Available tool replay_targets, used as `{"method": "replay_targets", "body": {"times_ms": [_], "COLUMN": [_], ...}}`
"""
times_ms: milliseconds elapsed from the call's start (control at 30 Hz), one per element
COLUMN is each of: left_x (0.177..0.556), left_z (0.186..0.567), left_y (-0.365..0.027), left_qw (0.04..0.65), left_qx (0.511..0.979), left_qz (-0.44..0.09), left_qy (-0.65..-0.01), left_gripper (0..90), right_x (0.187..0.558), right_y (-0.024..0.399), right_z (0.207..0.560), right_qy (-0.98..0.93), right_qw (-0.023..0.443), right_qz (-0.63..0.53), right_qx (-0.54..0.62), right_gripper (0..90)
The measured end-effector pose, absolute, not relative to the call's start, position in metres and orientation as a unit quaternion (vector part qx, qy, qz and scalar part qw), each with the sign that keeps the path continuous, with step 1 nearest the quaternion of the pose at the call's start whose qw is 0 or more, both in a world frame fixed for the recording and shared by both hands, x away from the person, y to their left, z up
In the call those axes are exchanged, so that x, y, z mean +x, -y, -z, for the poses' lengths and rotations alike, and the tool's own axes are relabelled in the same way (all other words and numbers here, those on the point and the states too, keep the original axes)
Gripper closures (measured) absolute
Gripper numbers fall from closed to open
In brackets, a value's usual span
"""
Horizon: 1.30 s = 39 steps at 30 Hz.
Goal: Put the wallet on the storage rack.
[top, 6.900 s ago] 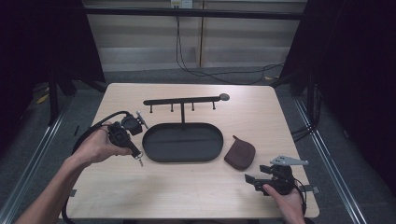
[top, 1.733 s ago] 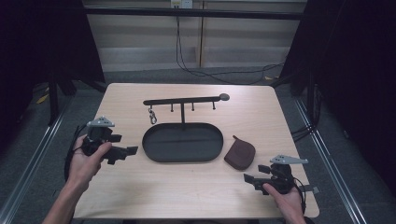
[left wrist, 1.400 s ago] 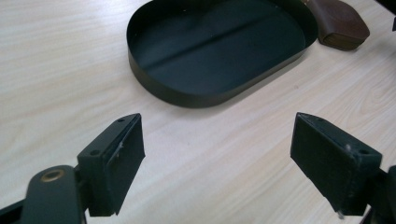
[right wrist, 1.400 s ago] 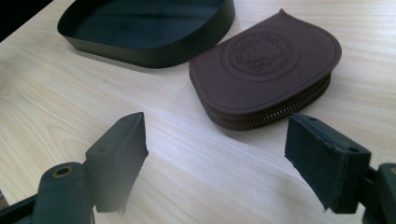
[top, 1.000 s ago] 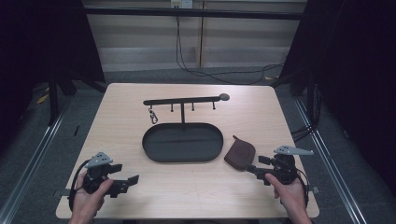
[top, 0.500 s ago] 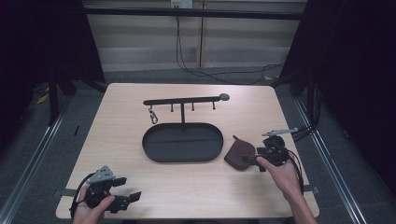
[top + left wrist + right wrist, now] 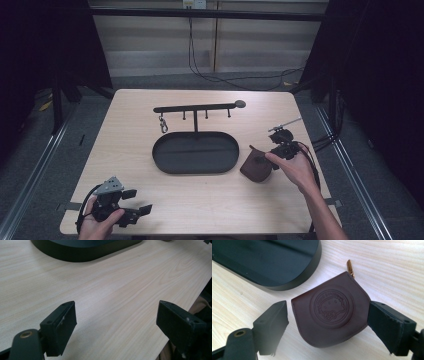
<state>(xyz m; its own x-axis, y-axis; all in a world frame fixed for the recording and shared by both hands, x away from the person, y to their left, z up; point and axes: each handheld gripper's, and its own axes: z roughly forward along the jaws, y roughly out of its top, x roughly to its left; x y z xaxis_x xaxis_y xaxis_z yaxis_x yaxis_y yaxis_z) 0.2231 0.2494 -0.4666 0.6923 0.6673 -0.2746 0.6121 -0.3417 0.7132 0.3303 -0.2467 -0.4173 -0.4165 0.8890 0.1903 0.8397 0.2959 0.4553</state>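
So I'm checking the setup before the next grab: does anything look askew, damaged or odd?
Nothing stands out. The brown leather coin pouch lies flat and intact on the table beside the black oval tray, between the open right gripper jaws. A key clip hangs from the hook rack.

A light wooden table [image 7: 130,130] is seen mid-frame. A black oval tray [image 7: 196,152] with a hook rack [image 7: 197,107] is parked at its centre, and a brown leather pouch [image 7: 254,167] is laid just right of it.
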Motion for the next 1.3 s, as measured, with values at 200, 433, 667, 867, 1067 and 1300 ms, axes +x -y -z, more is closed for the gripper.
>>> {"method": "replay_targets", "body": {"times_ms": [200, 433, 667, 867, 1067, 1300], "left_x": [0.223, 0.222, 0.221, 0.221, 0.221, 0.220], "left_z": [0.466, 0.466, 0.466, 0.466, 0.467, 0.467], "left_y": [-0.250, -0.249, -0.246, -0.245, -0.243, -0.243], "left_qw": [0.422, 0.420, 0.422, 0.415, 0.410, 0.405], "left_qx": [0.818, 0.820, 0.822, 0.826, 0.831, 0.836], "left_qz": [-0.034, -0.034, -0.031, -0.030, -0.030, -0.031], "left_qy": [-0.391, -0.387, -0.382, -0.380, -0.375, -0.369], "left_gripper": [16.4, 16.4, 16.4, 16.4, 18.4, 18.5], "right_x": [0.342, 0.353, 0.358, 0.363, 0.363, 0.365], "right_y": [0.245, 0.247, 0.246, 0.245, 0.242, 0.240], "right_z": [0.421, 0.431, 0.441, 0.454, 0.459, 0.464], "right_qy": [-0.809, -0.806, -0.811, -0.810, -0.813, -0.812], "right_qw": [0.037, 0.028, 0.015, 0.008, 0.011, 0.000], "right_qz": [-0.226, -0.207, -0.184, -0.154, -0.146, -0.146], "right_qx": [0.541, 0.555, 0.556, 0.565, 0.564, 0.565], "right_gripper": [16.7, 16.4, 17.3, 14.3, 13.6, 13.4]}}
